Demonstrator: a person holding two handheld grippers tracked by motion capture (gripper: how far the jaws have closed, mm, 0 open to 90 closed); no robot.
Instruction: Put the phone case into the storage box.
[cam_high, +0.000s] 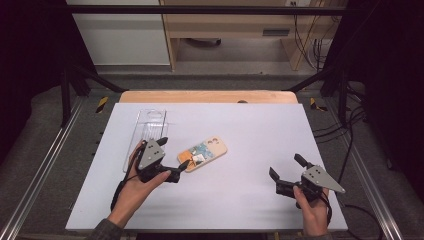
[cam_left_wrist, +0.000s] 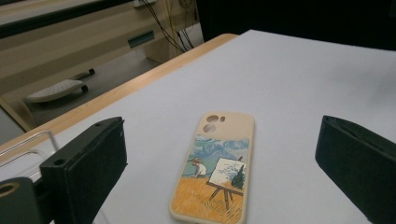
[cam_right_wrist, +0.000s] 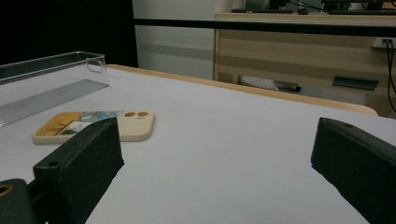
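Note:
A cream phone case (cam_high: 202, 153) with a painted field scene lies flat, picture side up, on the white table top (cam_high: 250, 135), left of centre. My left gripper (cam_high: 173, 152) is open right beside its near end. In the left gripper view the phone case (cam_left_wrist: 217, 170) lies between the two spread jaws of the left gripper (cam_left_wrist: 222, 140), with wide gaps on both sides and no pad touching it. My right gripper (cam_high: 287, 167) stands open at the right front of the table with nothing between its jaws. From the right gripper (cam_right_wrist: 215, 140) the phone case (cam_right_wrist: 93, 123) lies farther off to the left.
A clear plastic tray (cam_high: 150, 127) lies at the back left of the table, just behind my left hand, and the clear tray (cam_right_wrist: 46, 79) stands beyond the case. A wooden edge (cam_high: 207, 96) borders the far side. Black frame bars stand around the table.

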